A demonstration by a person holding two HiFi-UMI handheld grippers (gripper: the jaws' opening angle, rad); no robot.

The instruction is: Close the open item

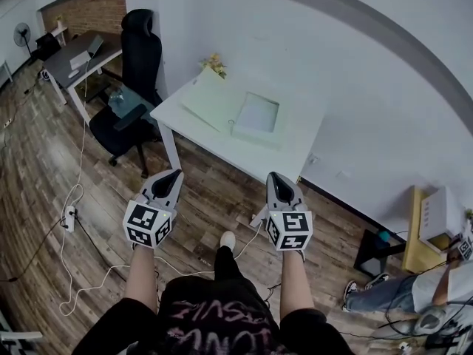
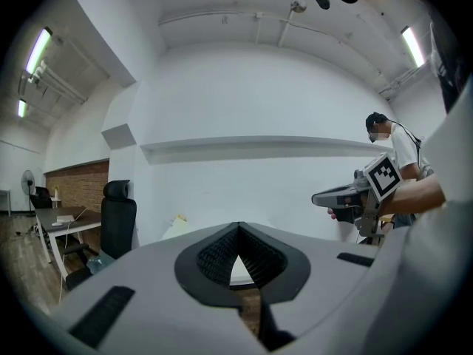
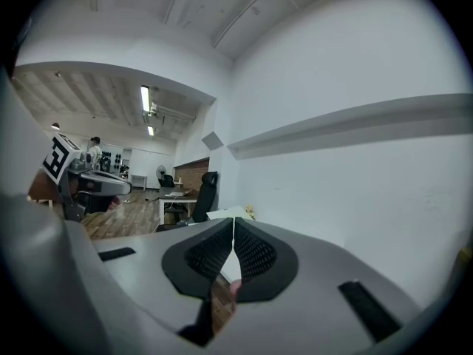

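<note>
While left claw (image 1: 176,174) and right claw (image 1: 275,176) are held shut, empty, the folder (image 1: 211,98) lies open on the counter (image 1: 301,137): judged light, floppy; cover to be taken at free edge.

We see a white table (image 1: 304,140) against the wall, with yellow flowers (image 1: 215,65) at its far corner. Just left of it stands a black chair (image 1: 137,50). Beyond that is a grey desk (image 1: 70,65) before a brick wall (image 1: 89,9), with a fan (image 1: 22,32) nearby. A white cable (image 1: 80,161) runs across the wooden floor (image 1: 37,146) to a power strip (image 1: 70,217). At far right are a yellow cabinet (image 1: 412,237) and another person (image 1: 414,291).
</note>
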